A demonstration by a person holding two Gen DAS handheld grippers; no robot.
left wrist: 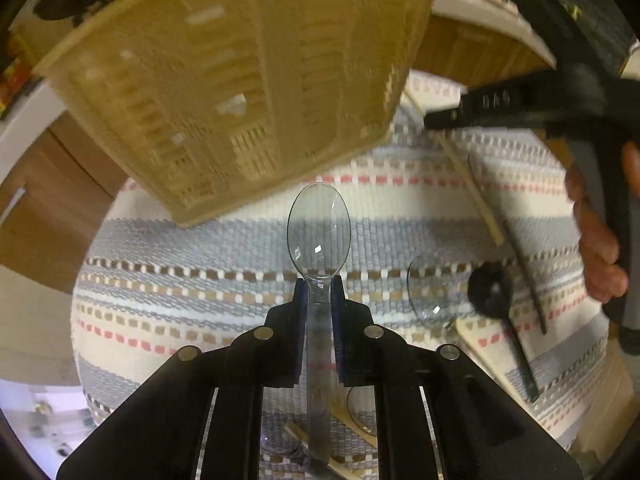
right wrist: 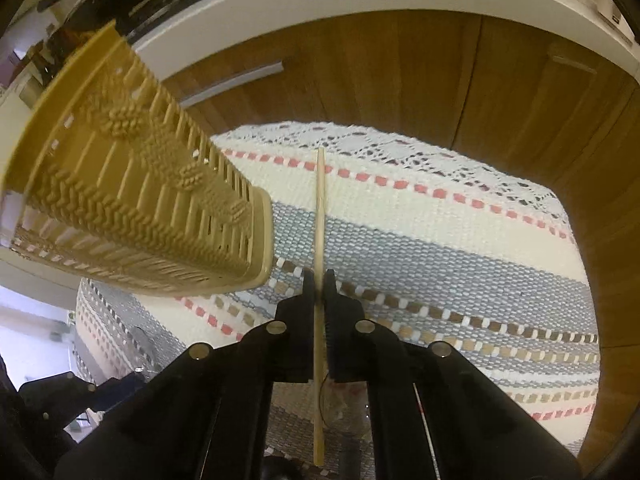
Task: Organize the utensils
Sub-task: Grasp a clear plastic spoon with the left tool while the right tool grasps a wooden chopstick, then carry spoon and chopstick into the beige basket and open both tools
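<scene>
Two hand-held grippers in use, left hand-held gripper (left wrist: 319,280) clamped on clear plastic spoon (left wrist: 319,232), bowl toward 12 o'clock, right hand-held gripper (right wrist: 319,280) clamped on wooden chopstick (right wrist: 320,216), tan basket (right wrist: 132,200) at 10 o'clock, striped mat (right wrist: 440,240) beneath.

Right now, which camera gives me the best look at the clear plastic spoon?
The left wrist view. There the spoon sits centred, its bowl sticking out past the left claw, which is shut on its handle. The right wrist view shows no spoon, only a wooden stick in the right claw.
</scene>
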